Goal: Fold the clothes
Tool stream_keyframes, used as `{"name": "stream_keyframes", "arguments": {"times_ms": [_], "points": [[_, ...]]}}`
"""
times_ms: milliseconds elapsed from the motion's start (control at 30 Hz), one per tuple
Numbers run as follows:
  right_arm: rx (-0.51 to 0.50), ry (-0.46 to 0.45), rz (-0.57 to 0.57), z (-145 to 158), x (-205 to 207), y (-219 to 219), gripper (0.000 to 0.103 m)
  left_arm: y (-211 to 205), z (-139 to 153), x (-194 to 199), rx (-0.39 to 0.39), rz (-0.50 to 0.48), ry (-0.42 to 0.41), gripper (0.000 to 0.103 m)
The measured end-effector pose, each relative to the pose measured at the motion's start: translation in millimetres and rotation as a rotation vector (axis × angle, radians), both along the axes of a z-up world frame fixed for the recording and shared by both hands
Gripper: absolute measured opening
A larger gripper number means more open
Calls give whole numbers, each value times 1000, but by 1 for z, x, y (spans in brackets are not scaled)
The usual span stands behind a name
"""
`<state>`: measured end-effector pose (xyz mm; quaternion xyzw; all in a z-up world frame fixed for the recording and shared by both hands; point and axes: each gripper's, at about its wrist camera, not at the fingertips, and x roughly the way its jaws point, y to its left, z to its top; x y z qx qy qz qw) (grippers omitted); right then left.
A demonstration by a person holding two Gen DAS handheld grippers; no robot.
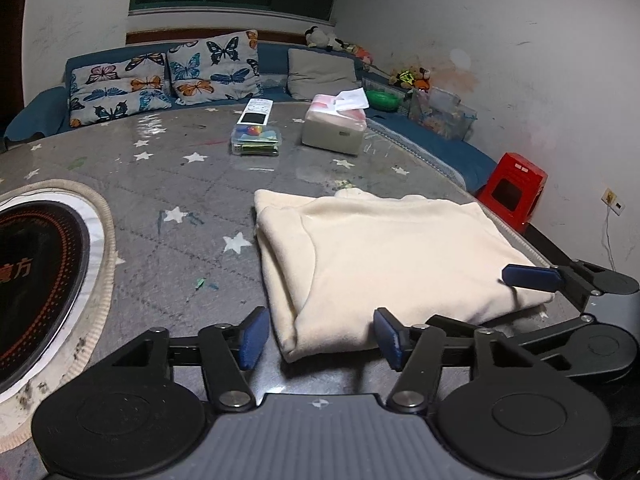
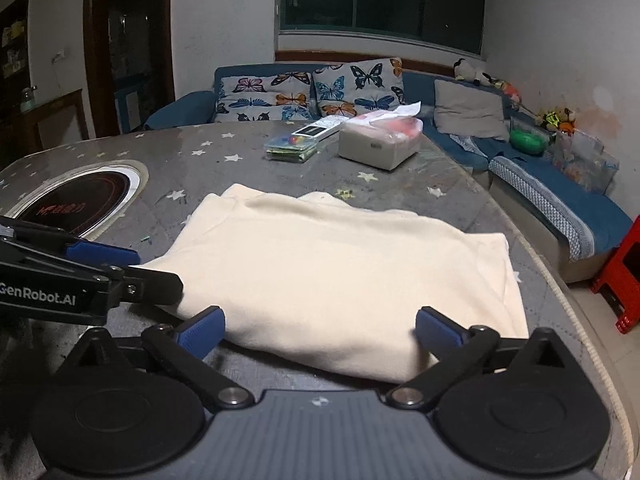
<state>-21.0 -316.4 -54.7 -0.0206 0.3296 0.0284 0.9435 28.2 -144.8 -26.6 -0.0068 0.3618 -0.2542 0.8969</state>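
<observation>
A cream garment (image 1: 392, 256), folded into a thick rectangle, lies on the grey star-patterned table cover (image 1: 168, 184). My left gripper (image 1: 320, 334) stands open at its near left corner, and that corner lies between the blue pads (image 1: 252, 338) without being squeezed. In the right wrist view the same garment (image 2: 340, 272) fills the middle. My right gripper (image 2: 320, 328) is open wide around its near edge, its pads (image 2: 202, 330) beside the cloth and not clamping it. The other gripper's fingers (image 2: 102, 254) reach the cloth's left edge.
A built-in round cooktop (image 1: 36, 280) sits in the table at the left. A tissue box (image 1: 334, 128), a remote control (image 1: 256, 112) and a clear box of small items (image 1: 256, 140) stand at the far side. A blue sofa (image 1: 276, 56) runs behind; a red stool (image 1: 512, 188) is right.
</observation>
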Motion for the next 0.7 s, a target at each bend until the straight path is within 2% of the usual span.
{"name": "stream_keyframes", "arguments": {"times_ms": [300,700], "points": [[-4,-10,-52,1,-10,-1,103,7,2,-11,-2,14,-11,79],[-23,-18,-113,2,-28,3,103,12,4,-31,-6,7,-30,92]]}}
